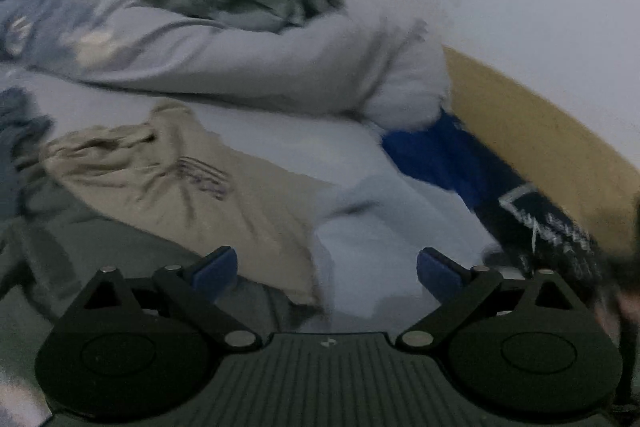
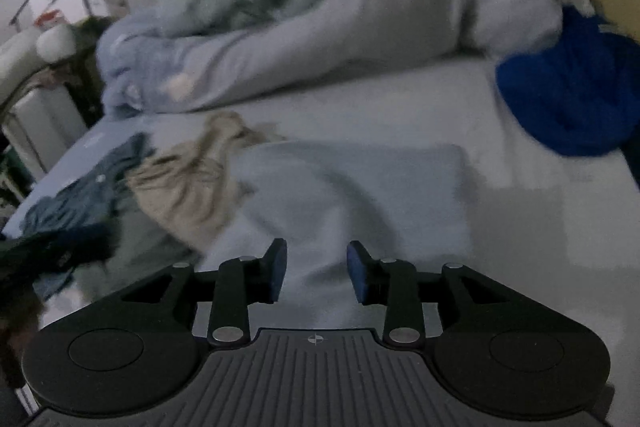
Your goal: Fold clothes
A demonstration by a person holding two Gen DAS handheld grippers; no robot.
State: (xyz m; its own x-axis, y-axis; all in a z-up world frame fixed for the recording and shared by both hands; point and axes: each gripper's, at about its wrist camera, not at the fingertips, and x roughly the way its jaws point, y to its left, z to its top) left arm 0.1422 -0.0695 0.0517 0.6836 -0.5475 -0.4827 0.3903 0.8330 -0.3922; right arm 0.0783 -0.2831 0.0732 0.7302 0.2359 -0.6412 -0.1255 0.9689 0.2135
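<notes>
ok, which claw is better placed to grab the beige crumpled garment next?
Probably left. The left claw is open, with the beige crumpled garment just ahead of its left finger. The right claw, also open, points at the pale blue folded cloth; there the beige lies off left.

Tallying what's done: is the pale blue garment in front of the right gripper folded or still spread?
Folded, apparently: the pale blue garment lies as a flat rectangle with straight edges and a square corner; blur hides its layers.

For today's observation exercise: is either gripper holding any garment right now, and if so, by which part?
Nothing is held. The left gripper and the right gripper both hang open above the folded pale blue garment, with nothing between their fingers.
</notes>
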